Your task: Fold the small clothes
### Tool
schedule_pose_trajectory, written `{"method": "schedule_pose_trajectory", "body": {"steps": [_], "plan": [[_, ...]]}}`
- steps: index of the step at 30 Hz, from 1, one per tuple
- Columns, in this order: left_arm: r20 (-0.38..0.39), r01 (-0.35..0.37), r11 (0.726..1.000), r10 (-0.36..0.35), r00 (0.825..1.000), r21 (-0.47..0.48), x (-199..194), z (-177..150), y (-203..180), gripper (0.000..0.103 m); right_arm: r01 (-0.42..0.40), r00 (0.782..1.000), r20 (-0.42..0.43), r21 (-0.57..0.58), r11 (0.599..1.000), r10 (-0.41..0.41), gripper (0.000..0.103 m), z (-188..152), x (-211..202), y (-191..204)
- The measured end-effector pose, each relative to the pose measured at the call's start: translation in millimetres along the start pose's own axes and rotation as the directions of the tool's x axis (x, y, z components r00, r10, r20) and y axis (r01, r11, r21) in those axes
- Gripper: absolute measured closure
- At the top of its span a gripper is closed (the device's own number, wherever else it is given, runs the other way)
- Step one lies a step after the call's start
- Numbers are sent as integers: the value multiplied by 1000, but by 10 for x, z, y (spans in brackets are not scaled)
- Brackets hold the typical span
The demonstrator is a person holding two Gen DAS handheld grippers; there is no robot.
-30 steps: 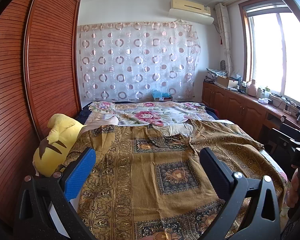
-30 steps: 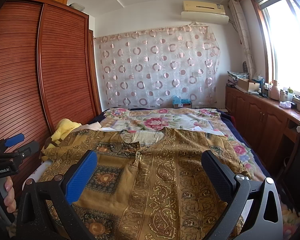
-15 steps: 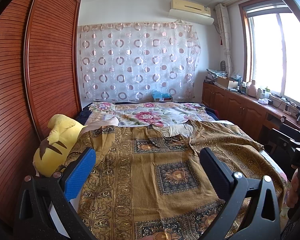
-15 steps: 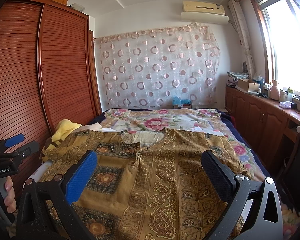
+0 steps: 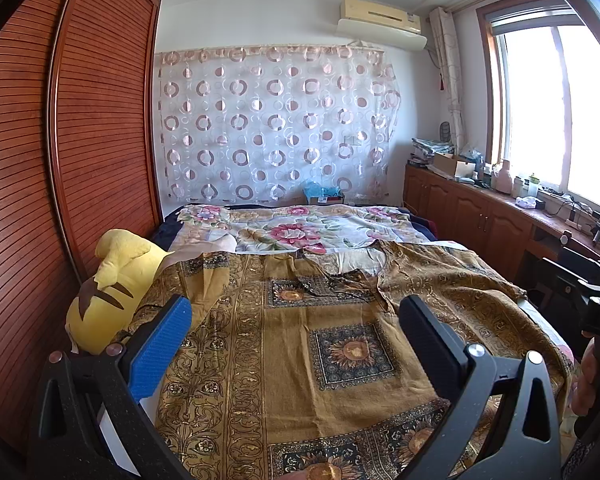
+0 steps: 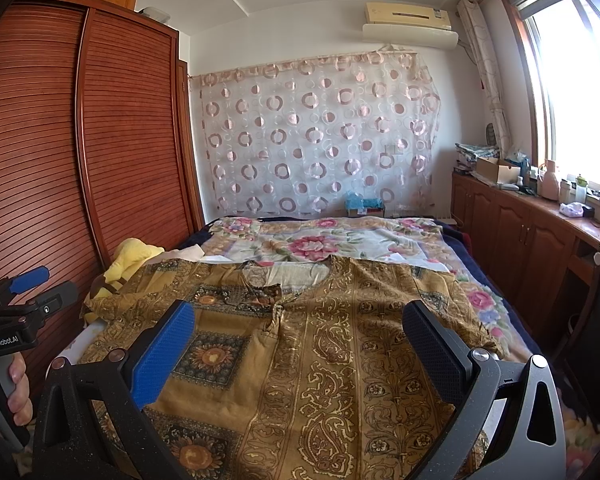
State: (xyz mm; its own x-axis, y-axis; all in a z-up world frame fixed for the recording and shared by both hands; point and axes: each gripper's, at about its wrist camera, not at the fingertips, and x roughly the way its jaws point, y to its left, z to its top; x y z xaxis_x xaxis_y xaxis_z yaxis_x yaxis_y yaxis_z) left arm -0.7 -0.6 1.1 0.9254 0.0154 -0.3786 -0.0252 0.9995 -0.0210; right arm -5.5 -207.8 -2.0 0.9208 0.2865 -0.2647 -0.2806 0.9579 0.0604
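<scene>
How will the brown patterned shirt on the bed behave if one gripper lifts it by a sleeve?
The shirt will probably drape limply: it lies flat with soft wrinkles. It looks thin and light, so it likely drags and bunches. One sleeve lies against the yellow plush toy and may nudge it.

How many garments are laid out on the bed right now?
1: a brown-gold patterned shirt spread flat across the near half of the bed, neckline toward the far wall. Others could lie hidden beneath it.

Both grippers hover level, side by side, jaws spread wide: left gripper (image 5: 294, 334), right gripper (image 6: 298, 336), each hand-held.
</scene>
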Motion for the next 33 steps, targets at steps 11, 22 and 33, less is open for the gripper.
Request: {"method": "schedule_pose_trajectory", "body": {"steps": [11,22,33], "plan": [[-16,-34,999,34,999,4,1,56,123,0,-36,999,-30,-7,999,35,0,-30,95,9],[-118,-73,997,75,990,17,299,-160,766,0,-113,984,-143,-62,992,103,0,-138,522,118],[-245,-72,994,49,968,-85,646,-284,1555,0,-223,952,-238,-105,969,193,1,-99,763,164]]}}
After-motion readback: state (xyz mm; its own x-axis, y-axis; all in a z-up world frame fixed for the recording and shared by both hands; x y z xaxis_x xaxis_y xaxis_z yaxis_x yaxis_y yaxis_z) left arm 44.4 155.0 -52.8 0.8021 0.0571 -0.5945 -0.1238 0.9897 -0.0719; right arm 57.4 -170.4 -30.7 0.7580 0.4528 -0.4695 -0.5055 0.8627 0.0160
